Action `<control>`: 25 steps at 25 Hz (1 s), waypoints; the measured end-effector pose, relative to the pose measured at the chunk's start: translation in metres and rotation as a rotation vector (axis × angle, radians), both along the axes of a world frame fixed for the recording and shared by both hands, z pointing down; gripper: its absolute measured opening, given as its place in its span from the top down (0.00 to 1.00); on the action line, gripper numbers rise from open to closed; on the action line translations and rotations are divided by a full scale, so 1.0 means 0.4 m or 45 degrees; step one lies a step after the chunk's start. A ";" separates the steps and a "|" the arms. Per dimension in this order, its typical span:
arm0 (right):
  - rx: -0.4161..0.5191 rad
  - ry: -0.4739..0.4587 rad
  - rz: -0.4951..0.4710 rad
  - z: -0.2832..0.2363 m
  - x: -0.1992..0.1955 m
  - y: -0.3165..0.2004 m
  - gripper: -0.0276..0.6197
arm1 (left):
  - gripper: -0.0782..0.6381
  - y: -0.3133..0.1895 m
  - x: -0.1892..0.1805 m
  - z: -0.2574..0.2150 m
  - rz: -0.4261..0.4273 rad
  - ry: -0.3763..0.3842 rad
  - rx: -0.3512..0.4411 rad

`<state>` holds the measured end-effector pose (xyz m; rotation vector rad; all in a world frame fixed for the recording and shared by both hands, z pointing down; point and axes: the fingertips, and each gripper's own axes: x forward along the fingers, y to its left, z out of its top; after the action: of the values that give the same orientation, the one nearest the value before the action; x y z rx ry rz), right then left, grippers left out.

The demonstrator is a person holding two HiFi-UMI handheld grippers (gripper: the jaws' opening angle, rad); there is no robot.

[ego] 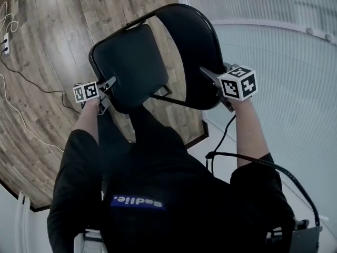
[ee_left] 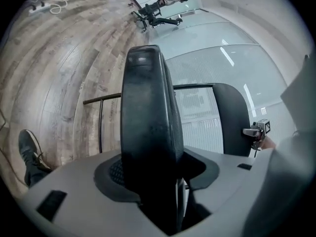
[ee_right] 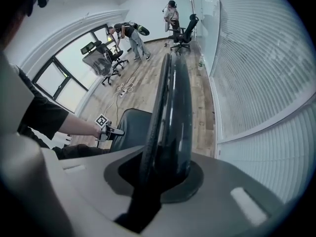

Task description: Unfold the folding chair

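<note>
Two grippers are on one folding chair [ego: 158, 57], which is held up at 12 o'clock from the person's torso, over the seam between wood floor [ego: 47, 46] and paler flooring. Whether its legs touch the ground cannot be told.

Handling, as a judgement:
- The dark metal frame tube [ego: 174, 100] looks stiff and moderately heavy.
- Seat [ego: 134, 67] and backrest [ego: 192, 51] are smooth, dark and probably slick under the pads.
- The parts are hinged, so each is likely to swing once the two are pulled apart.
- The hinges near the crossbar are pinch spots.
- The best holds are the outer rims of seat and backrest, well away from the pivots, which is where both grippers are.

Left gripper [ego: 109, 86]:
- It is at 9 o'clock on the seat.
- In the left gripper view the thick seat [ee_left: 148, 112] pad fills the gap edge-on.
- The jaws stand fairly wide because of the pad's thickness, and the pads appear to press both of its faces.

Right gripper [ego: 210, 78]:
- It is at 3 o'clock on the backrest.
- In the right gripper view the thinner backrest [ee_right: 170, 107] panel runs straight up between the jaws.
- The jaws are drawn narrow and clamped onto its edge.

Each gripper is visible from the other's camera, across the chair: right gripper [ee_left: 254, 131], left gripper [ee_right: 111, 131].
</note>
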<state>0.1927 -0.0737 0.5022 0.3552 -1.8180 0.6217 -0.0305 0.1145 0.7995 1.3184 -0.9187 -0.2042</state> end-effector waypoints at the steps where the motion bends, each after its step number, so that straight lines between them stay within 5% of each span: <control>1: -0.006 -0.010 0.004 0.014 0.001 0.001 0.87 | 0.58 0.010 -0.014 0.025 -0.005 0.009 0.008; 13: -0.102 -0.100 0.009 0.174 -0.022 0.007 0.87 | 0.53 0.110 -0.124 0.276 -0.033 0.122 0.063; 25: -0.145 -0.137 0.030 0.208 -0.029 0.007 0.86 | 0.47 0.131 -0.172 0.352 -0.016 0.177 0.104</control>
<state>0.1810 -0.0709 0.5853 0.2714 -1.8737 0.7697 -0.0994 0.1669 0.9403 1.3563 -0.8082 -0.3417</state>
